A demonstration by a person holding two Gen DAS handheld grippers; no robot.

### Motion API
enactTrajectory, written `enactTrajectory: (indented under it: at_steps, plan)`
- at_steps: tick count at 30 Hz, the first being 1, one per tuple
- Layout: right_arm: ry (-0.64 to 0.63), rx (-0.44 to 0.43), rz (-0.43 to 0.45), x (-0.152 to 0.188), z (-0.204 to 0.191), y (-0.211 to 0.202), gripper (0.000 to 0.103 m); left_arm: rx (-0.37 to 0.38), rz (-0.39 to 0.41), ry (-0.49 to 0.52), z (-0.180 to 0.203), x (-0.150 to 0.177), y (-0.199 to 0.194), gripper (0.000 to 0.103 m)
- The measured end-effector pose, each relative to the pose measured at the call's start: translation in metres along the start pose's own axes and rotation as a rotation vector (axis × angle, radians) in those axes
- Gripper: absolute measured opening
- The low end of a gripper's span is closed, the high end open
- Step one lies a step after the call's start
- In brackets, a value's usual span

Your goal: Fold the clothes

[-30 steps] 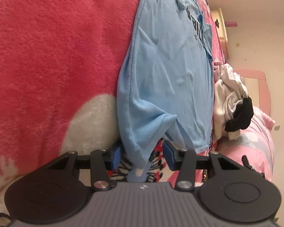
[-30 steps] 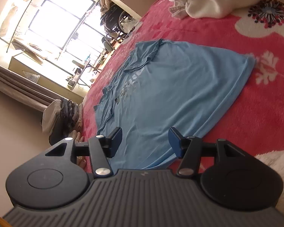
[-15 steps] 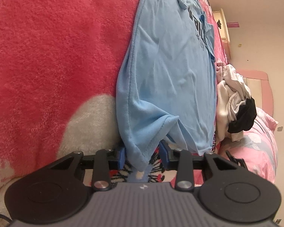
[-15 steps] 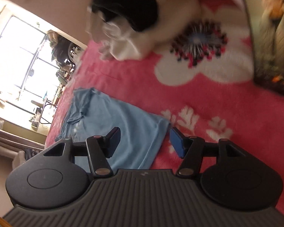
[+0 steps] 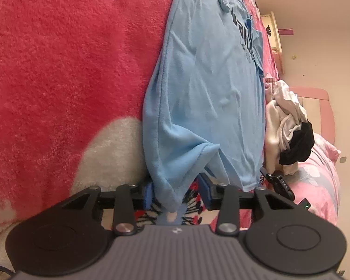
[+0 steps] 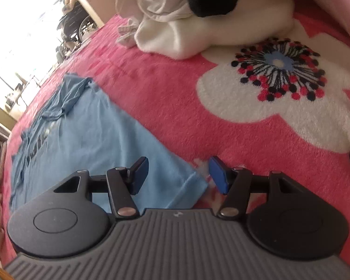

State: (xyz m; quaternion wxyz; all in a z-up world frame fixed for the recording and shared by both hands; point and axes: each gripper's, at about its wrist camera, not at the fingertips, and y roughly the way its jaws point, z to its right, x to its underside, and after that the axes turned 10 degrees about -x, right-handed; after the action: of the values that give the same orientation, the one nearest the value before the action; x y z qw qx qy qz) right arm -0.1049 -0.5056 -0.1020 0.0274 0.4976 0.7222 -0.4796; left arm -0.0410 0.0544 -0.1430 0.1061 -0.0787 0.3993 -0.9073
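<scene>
A light blue T-shirt with dark lettering lies spread on a pink flowered blanket. My left gripper has a bunched bottom corner of the shirt between its blue pads, jaws narrowed around the fabric. My right gripper is open; the other bottom corner of the shirt lies just under and between its fingers, untouched.
A pile of white and black clothes lies beyond the shirt; it also shows in the right wrist view. A black device lies on the blanket. A window and a cabinet stand farther off.
The left jaws have narrowed onto the shirt corner. The right gripper swung from the shirt's middle toward its other bottom corner and stays open.
</scene>
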Motion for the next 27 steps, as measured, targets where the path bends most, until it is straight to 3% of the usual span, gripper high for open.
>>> enactTrajectory:
  at_steps: [7, 10, 11, 14, 22, 27]
  plan:
    - [0.040, -0.022, 0.008, 0.001, 0.005, 0.002, 0.057, -0.012, 0.005, 0.002, 0.002, 0.001, 0.001, 0.041]
    - [0.061, -0.031, 0.015, 0.002, 0.008, 0.001, 0.057, -0.049, 0.008, 0.010, 0.003, 0.001, 0.000, 0.022]
    - [0.068, -0.033, 0.018, 0.002, 0.009, 0.001, 0.057, -0.055, 0.005, 0.011, 0.002, 0.000, -0.001, 0.012]
    - [0.072, -0.031, 0.022, 0.003, 0.008, 0.000, 0.057, -0.058, -0.005, 0.012, -0.001, -0.002, -0.004, 0.005]
    - [0.077, -0.034, 0.027, 0.004, 0.009, -0.001, 0.057, -0.016, -0.063, 0.033, -0.018, -0.009, -0.018, 0.004]
    - [0.094, -0.046, 0.032, 0.004, 0.012, -0.001, 0.057, 0.018, -0.121, 0.026, -0.035, -0.015, -0.022, 0.008]
